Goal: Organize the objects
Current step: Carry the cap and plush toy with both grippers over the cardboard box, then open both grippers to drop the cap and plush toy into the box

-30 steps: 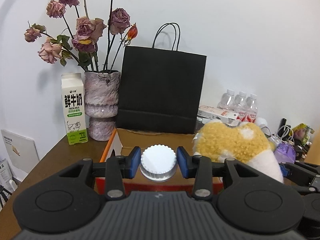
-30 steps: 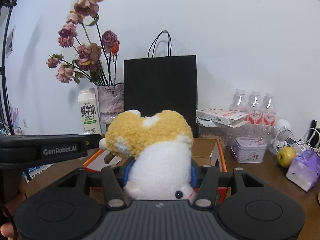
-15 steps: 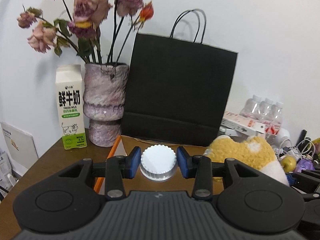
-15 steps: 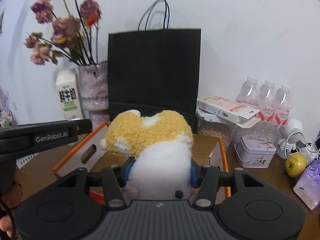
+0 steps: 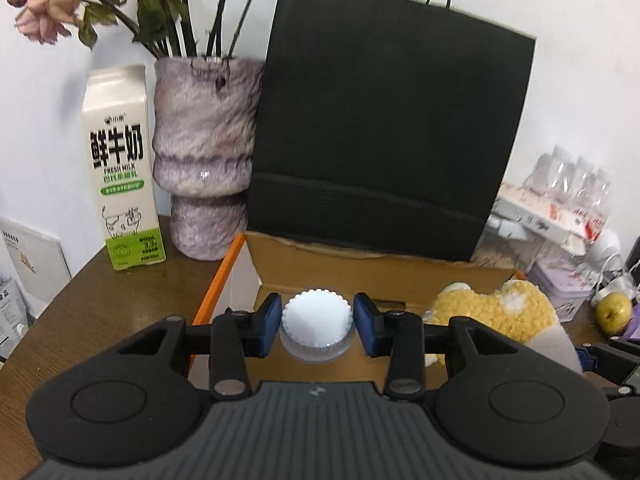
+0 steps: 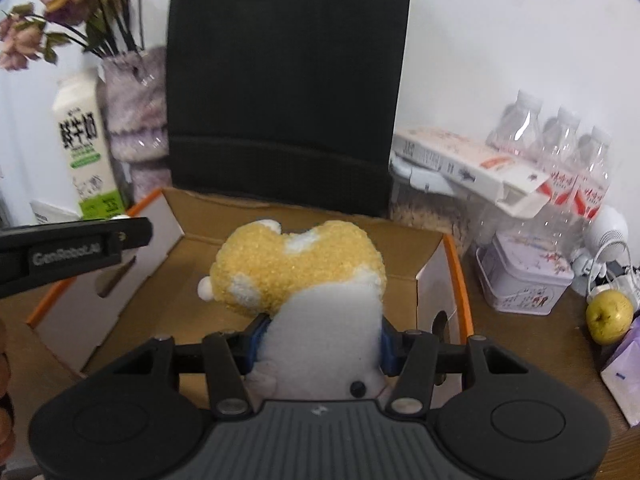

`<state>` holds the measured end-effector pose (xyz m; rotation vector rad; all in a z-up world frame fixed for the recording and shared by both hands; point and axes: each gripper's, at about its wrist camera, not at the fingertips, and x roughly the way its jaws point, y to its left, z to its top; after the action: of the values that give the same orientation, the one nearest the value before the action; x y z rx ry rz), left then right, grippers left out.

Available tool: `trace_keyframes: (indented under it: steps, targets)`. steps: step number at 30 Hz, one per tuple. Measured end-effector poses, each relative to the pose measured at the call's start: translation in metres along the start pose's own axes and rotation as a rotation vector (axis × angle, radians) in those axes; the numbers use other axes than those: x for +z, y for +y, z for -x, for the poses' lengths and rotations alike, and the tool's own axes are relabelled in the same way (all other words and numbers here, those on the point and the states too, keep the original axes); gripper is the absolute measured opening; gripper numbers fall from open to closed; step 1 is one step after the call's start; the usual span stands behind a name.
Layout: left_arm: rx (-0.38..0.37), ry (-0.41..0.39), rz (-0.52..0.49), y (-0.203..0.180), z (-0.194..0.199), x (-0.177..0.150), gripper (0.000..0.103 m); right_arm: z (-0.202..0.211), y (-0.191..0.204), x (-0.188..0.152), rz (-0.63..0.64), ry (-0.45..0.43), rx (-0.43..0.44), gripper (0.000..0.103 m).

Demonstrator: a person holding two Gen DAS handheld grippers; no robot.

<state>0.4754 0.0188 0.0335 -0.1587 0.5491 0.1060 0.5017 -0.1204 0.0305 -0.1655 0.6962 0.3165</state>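
Both grippers have come forward over the box (image 5: 320, 264). Left gripper (image 5: 317, 324) pinches a white-capped jar (image 5: 316, 330); right gripper (image 6: 320, 340) pinches the plush (image 6: 304, 276) above the box floor. Lower each fully inside before letting go, keeping them apart.

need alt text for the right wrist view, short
The right gripper holds a yellow and white plush toy over an open cardboard box on a wooden table. Behind the box stands a black paper bag, with a milk carton and a vase left of it.
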Motion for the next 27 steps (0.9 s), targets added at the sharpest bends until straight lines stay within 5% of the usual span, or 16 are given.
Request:
trace_keyframes:
  steps: [9, 11, 13, 15, 27]
  targets:
    - [0.012, 0.059, -0.045, -0.005, -0.021, -0.006, 0.042, -0.029, -0.003, -0.007, -0.012, 0.045, -0.001, 0.054]
    - [0.008, 0.057, -0.053, -0.006, -0.021, -0.007, 0.065, -0.030, -0.005, -0.008, -0.013, 0.038, 0.001, 0.057]
    - [-0.008, 0.044, -0.044, -0.006, -0.018, -0.006, 0.092, -0.028, -0.006, -0.009, -0.011, 0.024, -0.004, 0.088]
    - [-0.017, 0.023, -0.037, -0.005, -0.015, -0.006, 0.103, -0.026, -0.007, -0.010, -0.007, 0.005, -0.014, 0.097]
    - [0.001, -0.016, -0.043, -0.008, 0.000, -0.001, 0.103, -0.015, -0.007, -0.012, 0.012, -0.025, -0.020, 0.103]
